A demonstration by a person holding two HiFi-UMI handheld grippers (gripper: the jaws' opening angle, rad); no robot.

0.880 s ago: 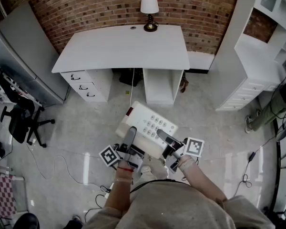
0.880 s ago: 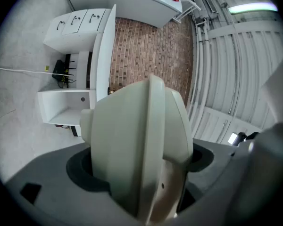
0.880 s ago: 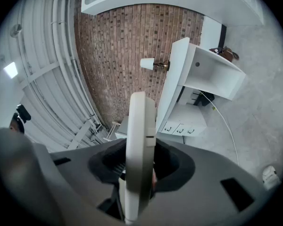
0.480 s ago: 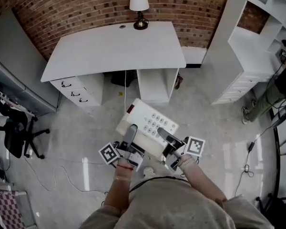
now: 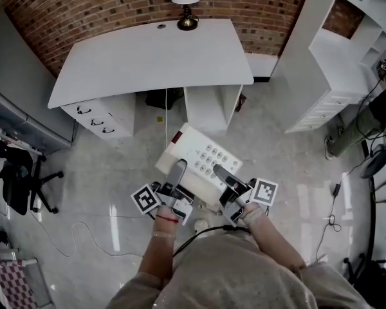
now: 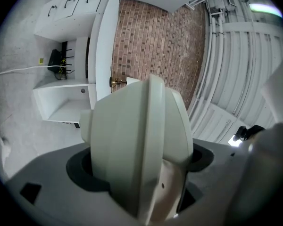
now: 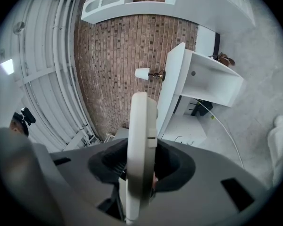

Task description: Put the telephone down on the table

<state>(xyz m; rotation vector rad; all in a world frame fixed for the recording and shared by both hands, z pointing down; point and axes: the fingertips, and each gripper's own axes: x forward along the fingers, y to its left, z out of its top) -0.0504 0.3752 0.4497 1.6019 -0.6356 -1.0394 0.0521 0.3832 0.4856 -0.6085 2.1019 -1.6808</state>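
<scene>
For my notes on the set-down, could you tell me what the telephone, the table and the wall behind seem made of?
The telephone: likely moulded plastic, off-white, smooth, with a seam along its edge. The table: probably painted or laminated board, plain matte white, no grain showing. The wall: bare reddish brick with pale mortar lines.

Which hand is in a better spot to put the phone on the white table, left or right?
Probably left. The left gripper clamps the telephone's thick side, which is a fuller hold. The right gripper pinches only a thin edge. Both sit side by side, short of the table, so both should carry it there.
</scene>
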